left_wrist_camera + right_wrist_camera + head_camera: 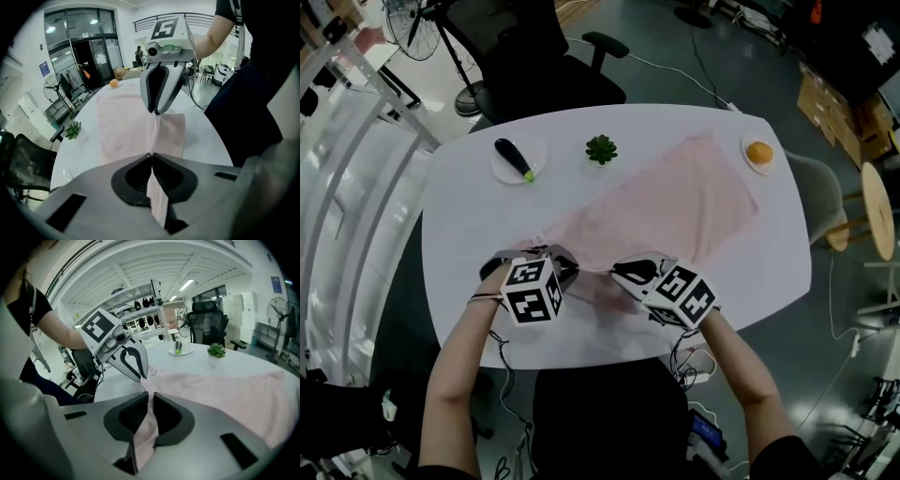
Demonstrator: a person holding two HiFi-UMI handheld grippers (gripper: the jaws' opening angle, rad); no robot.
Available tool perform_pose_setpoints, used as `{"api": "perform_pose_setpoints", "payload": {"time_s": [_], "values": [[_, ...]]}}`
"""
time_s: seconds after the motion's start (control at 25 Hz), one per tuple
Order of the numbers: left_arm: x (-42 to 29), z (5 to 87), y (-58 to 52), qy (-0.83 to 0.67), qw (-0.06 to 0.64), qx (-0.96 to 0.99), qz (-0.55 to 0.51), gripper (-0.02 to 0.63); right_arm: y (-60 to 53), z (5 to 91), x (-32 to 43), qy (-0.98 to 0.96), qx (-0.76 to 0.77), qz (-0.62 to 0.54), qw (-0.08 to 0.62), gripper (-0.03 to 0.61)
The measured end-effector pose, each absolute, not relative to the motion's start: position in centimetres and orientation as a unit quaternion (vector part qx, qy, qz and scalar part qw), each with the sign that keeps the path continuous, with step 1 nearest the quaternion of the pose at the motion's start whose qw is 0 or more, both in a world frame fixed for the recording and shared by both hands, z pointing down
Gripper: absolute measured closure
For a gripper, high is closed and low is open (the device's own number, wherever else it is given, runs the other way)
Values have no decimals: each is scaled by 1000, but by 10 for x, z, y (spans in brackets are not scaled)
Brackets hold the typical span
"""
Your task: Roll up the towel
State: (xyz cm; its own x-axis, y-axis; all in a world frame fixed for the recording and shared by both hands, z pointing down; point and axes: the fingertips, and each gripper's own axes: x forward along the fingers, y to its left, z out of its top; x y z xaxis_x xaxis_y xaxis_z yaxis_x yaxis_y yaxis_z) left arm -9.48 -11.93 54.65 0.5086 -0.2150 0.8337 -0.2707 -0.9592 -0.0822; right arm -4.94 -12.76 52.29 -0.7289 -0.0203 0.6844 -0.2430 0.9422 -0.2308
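Pink, one towel (pixel 675 202) lies spread on the white table (pixel 769 253), with one aubergine (pixel 515 159), one small plant (pixel 601 148) and one orange (pixel 759 152) along the far side. We see the left gripper (pixel 151 157) and the right gripper (pixel 151 397) each clamped on its near edge. From the head view, their marker cubes hide that edge.

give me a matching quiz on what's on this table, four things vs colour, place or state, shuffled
A. eggplant
B. plant
C. orange fruit
D. towel

1. pale pink, clamped by left gripper and right gripper
2. green, spiky leaves
3. farthest right in the head view
4. dark, farthest left in the head view

Pairs: A-4, B-2, C-3, D-1
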Motion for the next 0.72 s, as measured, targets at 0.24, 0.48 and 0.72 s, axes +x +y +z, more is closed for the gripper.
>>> {"api": "perform_pose_setpoints", "payload": {"time_s": [0.24,0.48,0.72], "values": [[-92,557,-155,-164,37,858,485,589,-165,537,-45,-912,90,180,358,531],[-91,577,-184,-193,51,846,494,589,-194,566,-40,-900,117,214,362,527],[-94,602,-200,-225,62,824,516,588,-224,599,-33,-874,187,241,377,492]]}}
